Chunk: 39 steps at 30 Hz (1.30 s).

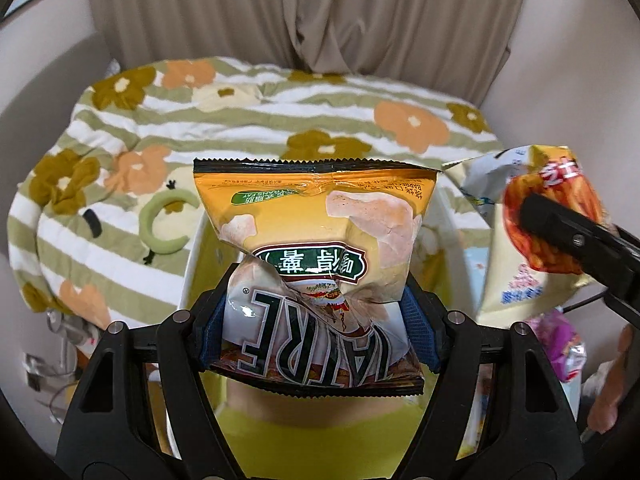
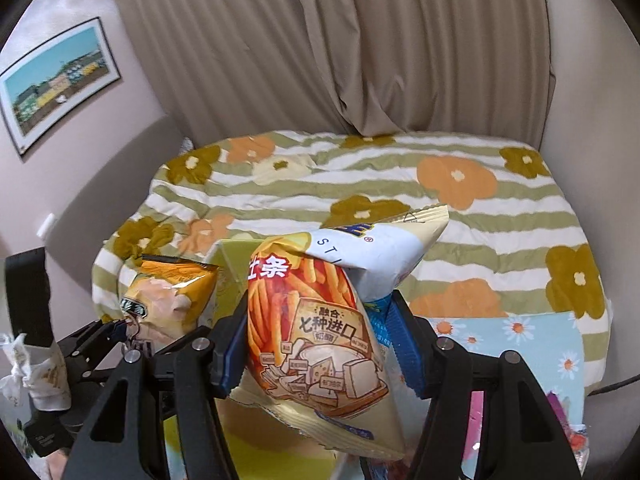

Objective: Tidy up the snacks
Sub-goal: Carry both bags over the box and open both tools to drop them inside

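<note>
My left gripper [image 1: 320, 320] is shut on an orange chip bag [image 1: 316, 232] with a black serrated edge, held upright in the air over a yellow bin [image 1: 256, 432]. The same bag [image 2: 172, 300] shows at the left of the right wrist view. My right gripper [image 2: 316, 340] is shut on a cream and orange cheese-stick bag [image 2: 316, 320], also lifted. That bag [image 1: 536, 224] appears at the right of the left wrist view, clamped by a black finger [image 1: 576, 240].
A bed with a green-striped flowered quilt [image 2: 380, 192] lies ahead under beige curtains [image 2: 320, 40]. A blue daisy cloth [image 2: 520, 340] lies at the lower right with pink snack packets [image 1: 560, 340] on it. A framed picture [image 2: 56, 80] hangs on the left wall.
</note>
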### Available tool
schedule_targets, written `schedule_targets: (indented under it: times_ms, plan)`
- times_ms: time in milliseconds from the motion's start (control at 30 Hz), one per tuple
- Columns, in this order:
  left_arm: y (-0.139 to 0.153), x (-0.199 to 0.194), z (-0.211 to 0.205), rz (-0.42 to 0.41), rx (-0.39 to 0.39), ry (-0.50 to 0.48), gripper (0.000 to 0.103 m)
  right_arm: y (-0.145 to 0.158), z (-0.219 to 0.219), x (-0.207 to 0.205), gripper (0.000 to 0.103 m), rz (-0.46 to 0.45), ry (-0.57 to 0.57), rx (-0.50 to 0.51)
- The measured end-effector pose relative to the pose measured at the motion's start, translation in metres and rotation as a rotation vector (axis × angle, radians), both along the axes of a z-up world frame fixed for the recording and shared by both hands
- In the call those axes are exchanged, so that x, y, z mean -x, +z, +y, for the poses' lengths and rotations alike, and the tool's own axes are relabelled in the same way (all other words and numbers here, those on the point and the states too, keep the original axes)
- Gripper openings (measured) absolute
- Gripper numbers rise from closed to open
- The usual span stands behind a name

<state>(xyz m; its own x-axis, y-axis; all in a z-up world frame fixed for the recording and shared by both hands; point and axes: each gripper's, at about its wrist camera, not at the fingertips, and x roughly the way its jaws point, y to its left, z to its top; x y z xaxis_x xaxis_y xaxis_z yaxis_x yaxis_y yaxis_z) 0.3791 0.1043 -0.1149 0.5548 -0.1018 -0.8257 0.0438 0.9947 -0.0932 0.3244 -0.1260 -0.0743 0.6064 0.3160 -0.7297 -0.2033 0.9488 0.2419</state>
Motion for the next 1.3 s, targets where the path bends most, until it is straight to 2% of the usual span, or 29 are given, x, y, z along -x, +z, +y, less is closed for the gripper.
schedule_targets:
  times_ms: [100,200,267,300,500,767,867,967,1067,1133,1200,1300]
  plan:
    - [-0.019,-0.023,0.01,0.032,-0.005,-0.008,0.071,-0.013,0.008,-0.016,0.058,0.029,-0.014,0.013]
    - [-0.033,-0.034,0.012,0.047,-0.037,-0.019,0.08,-0.02,0.015,-0.024,0.058,0.045,-0.02,0.028]
    - [-0.041,-0.037,0.016,0.049,-0.052,-0.011,0.101,-0.024,0.019,-0.028,0.058,0.054,-0.027,0.04]
    - [-0.044,-0.039,0.02,0.053,-0.058,-0.006,0.102,-0.026,0.019,-0.03,0.058,0.06,-0.031,0.041]
    - [-0.054,-0.026,0.032,0.081,-0.054,-0.011,0.102,-0.033,0.024,-0.032,0.058,0.077,-0.033,0.054]
    - [-0.053,-0.005,0.044,0.082,-0.041,0.0,0.102,-0.045,0.044,-0.047,0.058,0.11,0.037,0.058]
    - [-0.053,-0.002,0.046,0.079,-0.042,0.0,0.102,-0.056,0.058,-0.061,0.059,0.141,0.065,0.071]
    - [-0.055,-0.001,0.048,0.082,-0.049,-0.002,0.102,-0.072,0.065,-0.074,0.06,0.181,0.08,0.027]
    - [-0.057,-0.002,0.05,0.085,-0.055,-0.006,0.102,-0.085,0.072,-0.083,0.06,0.202,0.079,0.026]
    - [-0.057,-0.003,0.049,0.086,-0.057,-0.007,0.102,-0.093,0.073,-0.088,0.069,0.194,0.057,0.027]
    - [-0.058,-0.003,0.048,0.088,-0.055,-0.008,0.102,-0.095,0.074,-0.089,0.102,0.179,0.056,0.033]
    - [-0.059,-0.004,0.047,0.085,-0.054,-0.013,0.102,-0.094,0.071,-0.086,0.103,0.149,0.059,0.051]
